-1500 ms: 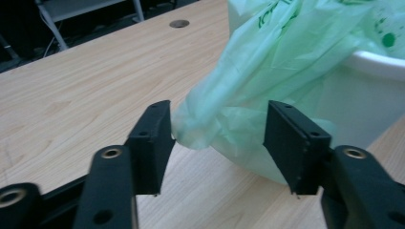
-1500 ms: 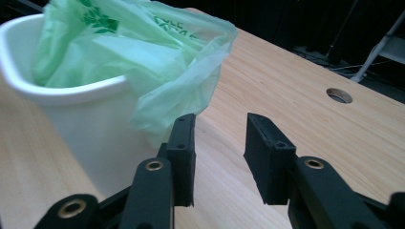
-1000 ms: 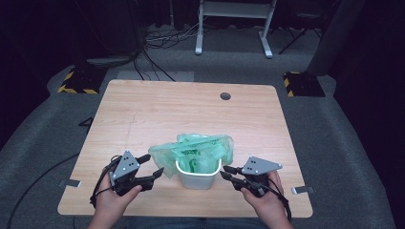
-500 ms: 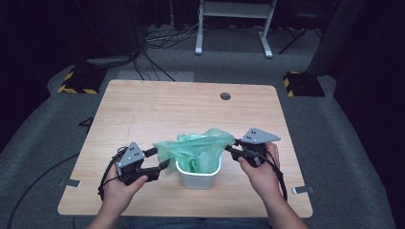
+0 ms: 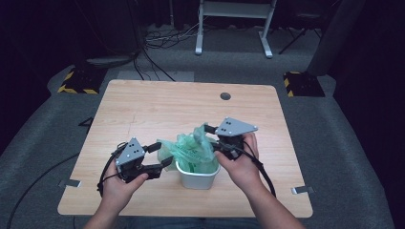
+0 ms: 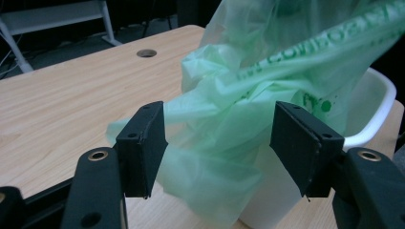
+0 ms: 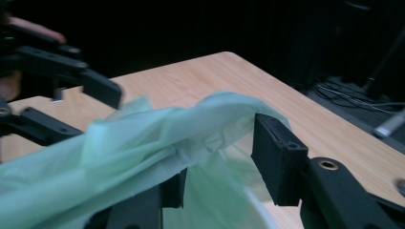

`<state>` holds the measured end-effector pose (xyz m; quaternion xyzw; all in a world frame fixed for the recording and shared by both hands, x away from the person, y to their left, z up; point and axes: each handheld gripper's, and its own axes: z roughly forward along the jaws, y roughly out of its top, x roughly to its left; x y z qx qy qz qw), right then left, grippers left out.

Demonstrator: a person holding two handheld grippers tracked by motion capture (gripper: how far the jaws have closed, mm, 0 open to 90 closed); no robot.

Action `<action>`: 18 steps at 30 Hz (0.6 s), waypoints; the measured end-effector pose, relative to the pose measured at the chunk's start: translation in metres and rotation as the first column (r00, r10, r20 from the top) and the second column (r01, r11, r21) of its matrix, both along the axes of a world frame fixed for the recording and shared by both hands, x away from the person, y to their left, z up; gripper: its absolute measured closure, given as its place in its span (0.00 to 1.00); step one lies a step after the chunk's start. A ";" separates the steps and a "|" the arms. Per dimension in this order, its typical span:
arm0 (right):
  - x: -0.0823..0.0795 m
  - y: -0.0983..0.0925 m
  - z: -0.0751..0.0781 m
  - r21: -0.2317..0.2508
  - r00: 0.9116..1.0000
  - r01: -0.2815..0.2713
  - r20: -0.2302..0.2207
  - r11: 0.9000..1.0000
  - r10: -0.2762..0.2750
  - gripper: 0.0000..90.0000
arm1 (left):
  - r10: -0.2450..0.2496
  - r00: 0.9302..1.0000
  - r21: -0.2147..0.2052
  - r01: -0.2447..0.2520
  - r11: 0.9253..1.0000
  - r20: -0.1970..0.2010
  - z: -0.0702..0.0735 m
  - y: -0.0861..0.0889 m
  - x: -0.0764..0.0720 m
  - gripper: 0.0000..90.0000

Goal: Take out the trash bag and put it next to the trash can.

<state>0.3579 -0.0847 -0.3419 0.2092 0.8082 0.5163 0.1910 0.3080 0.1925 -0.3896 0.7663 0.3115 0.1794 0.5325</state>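
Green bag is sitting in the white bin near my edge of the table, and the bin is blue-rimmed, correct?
Not quite: the bin is plain white, rim included, as the left gripper view shows. The rest holds: the green bag sits in it near your edge of the table.

Green bag (image 7: 143, 143) drapes over one right tool (image 7: 224, 157) jaw — hiding its pad.

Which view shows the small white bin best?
The high view: the white bin stands whole near the table's front edge, with the green bag bunched over its mouth. The left gripper view catches part of its rim and side behind the bag. In the right gripper view the bag covers it.
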 end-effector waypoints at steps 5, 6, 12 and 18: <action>-0.005 0.027 0.000 -0.036 0.997 -0.081 -0.012 0.996 0.080 0.57 | -0.045 0.998 0.011 0.044 0.999 0.034 0.006 -0.010 0.000 0.38; -0.005 0.031 0.000 -0.050 0.996 -0.092 -0.016 0.994 0.092 0.54 | -0.055 0.997 0.026 0.054 0.998 0.044 0.007 -0.013 -0.001 0.37; -0.005 0.051 -0.003 -0.133 0.995 -0.097 0.005 0.986 0.098 0.37 | -0.078 0.995 0.080 0.073 0.994 0.060 0.008 -0.026 -0.003 0.37; -0.006 0.056 -0.004 -0.140 0.994 -0.108 -0.008 0.984 0.108 0.35 | -0.102 0.994 0.079 0.098 0.992 0.042 0.007 -0.024 0.000 0.61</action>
